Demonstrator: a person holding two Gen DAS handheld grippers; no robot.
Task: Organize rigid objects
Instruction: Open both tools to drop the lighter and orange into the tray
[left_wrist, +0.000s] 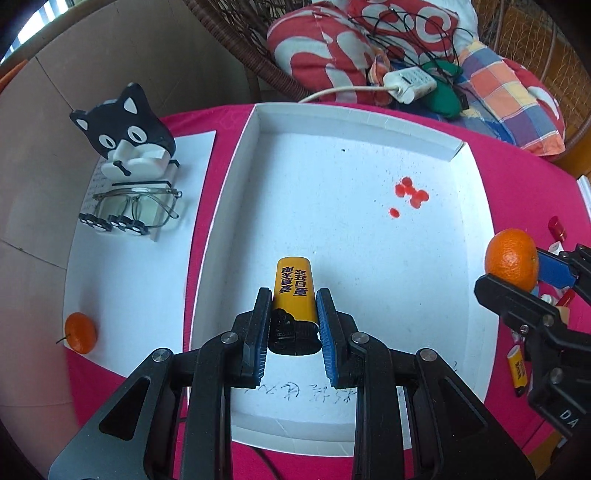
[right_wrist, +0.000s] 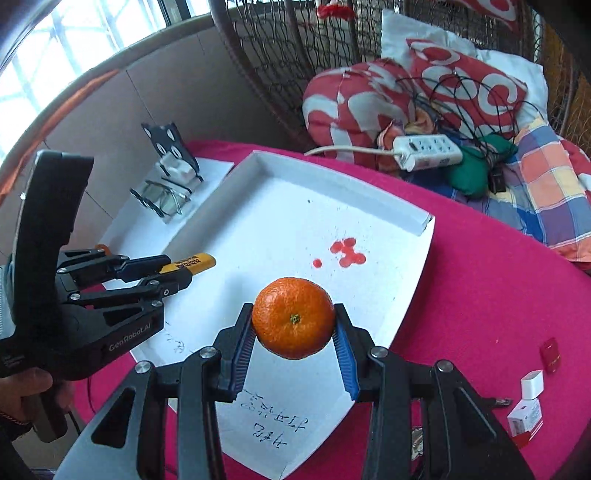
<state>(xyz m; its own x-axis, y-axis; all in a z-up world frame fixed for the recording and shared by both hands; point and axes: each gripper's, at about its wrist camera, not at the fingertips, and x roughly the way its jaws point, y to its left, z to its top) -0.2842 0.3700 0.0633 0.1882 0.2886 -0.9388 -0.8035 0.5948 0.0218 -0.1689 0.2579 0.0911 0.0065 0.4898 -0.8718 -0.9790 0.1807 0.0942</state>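
Left tool (left_wrist: 294, 302) pinches yellow lighter (left_wrist: 293, 291); right tool (right_wrist: 294, 317) pinches orange (right_wrist: 293, 317).

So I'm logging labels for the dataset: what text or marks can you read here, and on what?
"GenRobot.AI": on the left gripper body.
"DA": partial letters on the right gripper body, rest cut off.
Lighter: dark Chinese characters on yellow, too distorted to read.
Tray floor: handwritten ink near the front edge, not legible.
Small white-and-red box: print too small.
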